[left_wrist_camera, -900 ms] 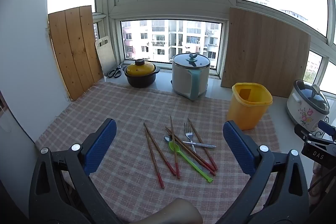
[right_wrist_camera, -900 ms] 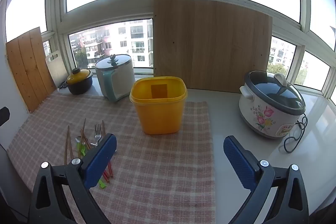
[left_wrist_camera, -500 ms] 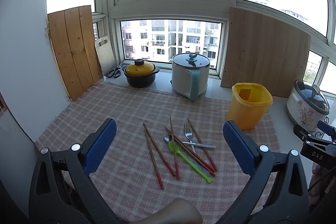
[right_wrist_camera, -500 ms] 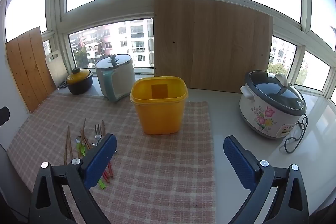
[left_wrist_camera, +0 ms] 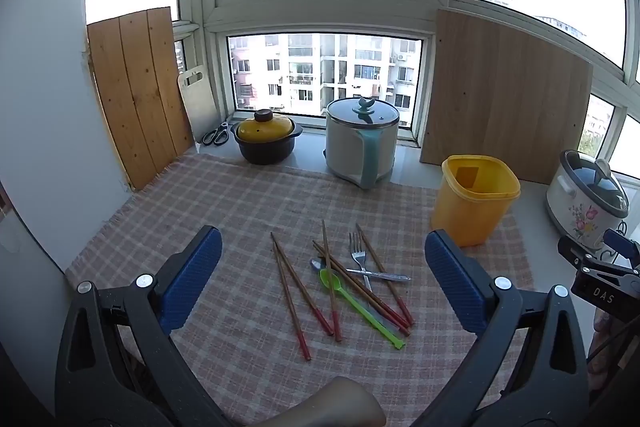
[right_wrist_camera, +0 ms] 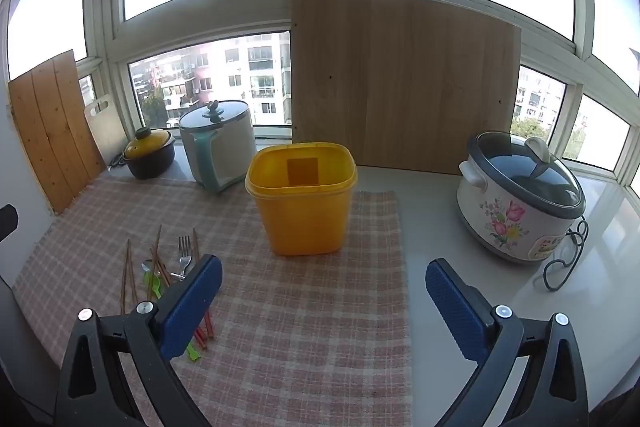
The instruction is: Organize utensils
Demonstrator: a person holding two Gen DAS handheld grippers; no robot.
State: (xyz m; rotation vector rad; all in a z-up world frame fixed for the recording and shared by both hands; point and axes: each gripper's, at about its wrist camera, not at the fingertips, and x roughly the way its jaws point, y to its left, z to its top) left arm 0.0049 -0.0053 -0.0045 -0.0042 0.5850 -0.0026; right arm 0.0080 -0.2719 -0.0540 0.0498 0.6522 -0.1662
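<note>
Start of task, nothing sorted yet. My left hand-held gripper [left_wrist_camera: 322,279] and right hand-held gripper [right_wrist_camera: 323,301] both released, empty. Chopsticks [left_wrist_camera: 289,287], fork [left_wrist_camera: 359,259], green spoon [left_wrist_camera: 352,301] lie loose just left of yellow bin [right_wrist_camera: 302,199], which looks empty; all utensils left to move.

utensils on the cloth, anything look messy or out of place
Yes: the chopsticks, fork, metal spoon and green spoon lie loose in a crisscrossed heap on the checked cloth, overlapping at odd angles. The yellow container beside them stands upright. Nothing looks spilled or damaged.
</note>
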